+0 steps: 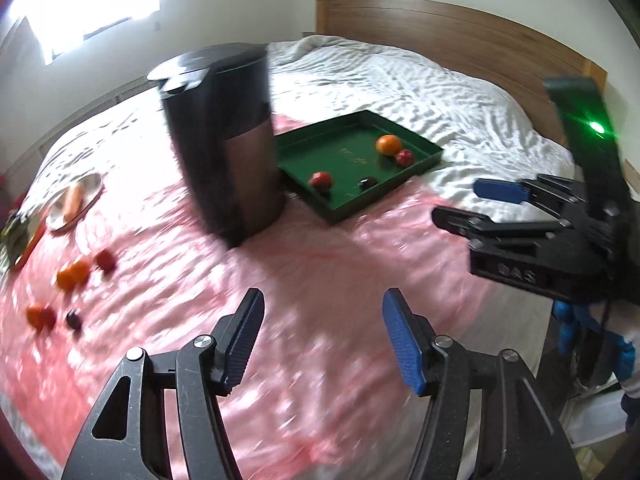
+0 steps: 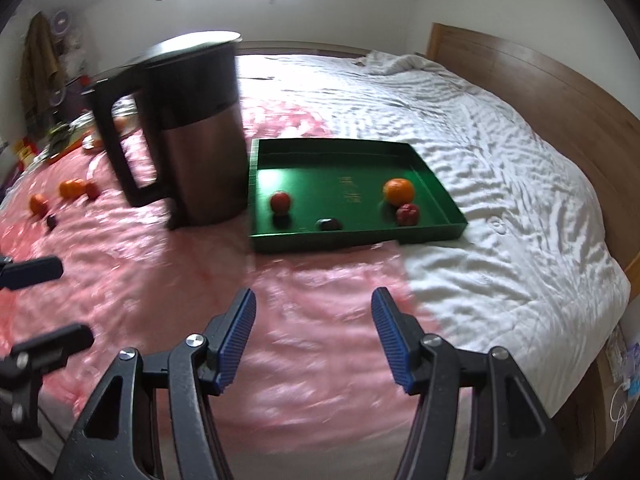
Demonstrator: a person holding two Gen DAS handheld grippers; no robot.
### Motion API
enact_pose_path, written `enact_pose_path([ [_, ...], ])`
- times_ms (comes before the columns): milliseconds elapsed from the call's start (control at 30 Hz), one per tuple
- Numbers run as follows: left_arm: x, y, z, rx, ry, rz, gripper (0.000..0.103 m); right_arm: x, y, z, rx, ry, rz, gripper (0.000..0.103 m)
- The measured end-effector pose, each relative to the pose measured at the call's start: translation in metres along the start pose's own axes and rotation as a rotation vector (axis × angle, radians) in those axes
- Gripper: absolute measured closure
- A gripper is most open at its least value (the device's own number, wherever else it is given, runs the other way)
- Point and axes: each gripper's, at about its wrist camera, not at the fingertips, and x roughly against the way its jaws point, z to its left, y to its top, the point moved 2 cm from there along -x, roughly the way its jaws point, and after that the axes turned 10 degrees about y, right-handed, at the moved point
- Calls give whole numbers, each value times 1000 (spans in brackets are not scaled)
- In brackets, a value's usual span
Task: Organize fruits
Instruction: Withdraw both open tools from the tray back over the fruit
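Both grippers hang above the pink sheet spread over the near part of a bed; white quilt covers the rest up to the wooden headboard.

Left gripper: blue-padded fingers spread apart, nothing between them, only pink sheet below. Right gripper: fingers stand wide, likewise empty (seen from the left wrist view it shows side-on at the right edge, jaws apart).

Green tray lies on the bed approx. mid-way, straddling the border of pink sheet and white quilt, well ahead of both grippers. Inside it: an orange toward the tray's far right corner, a red fruit touching or just beside the orange on its near side, a second red fruit toward the tray's left wall, and a dark fruit at the near wall betw. the two red ones.

Dark kettle w/ handle stands upright on the pink sheet just beside the tray's left wall.

Loose fruits on the pink sheet toward the bed's left edge, well apart from the tray: an orange pair w/ a red one beside it, nearer still an orange-red blur and a small dark fruit. A metal plate bearing an orange, elongated item sits further toward that edge (motion blur; item type not clear).
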Motion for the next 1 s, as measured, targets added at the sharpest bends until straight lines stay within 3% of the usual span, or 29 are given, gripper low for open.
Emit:
enact_pose_path([
  [500,18,-55,87,114,125,28,47,-5,-7,119,87,209,7,6],
  [1000,0,-92,229,324,256,38,47,-78,50,222,182,361,29,6],
])
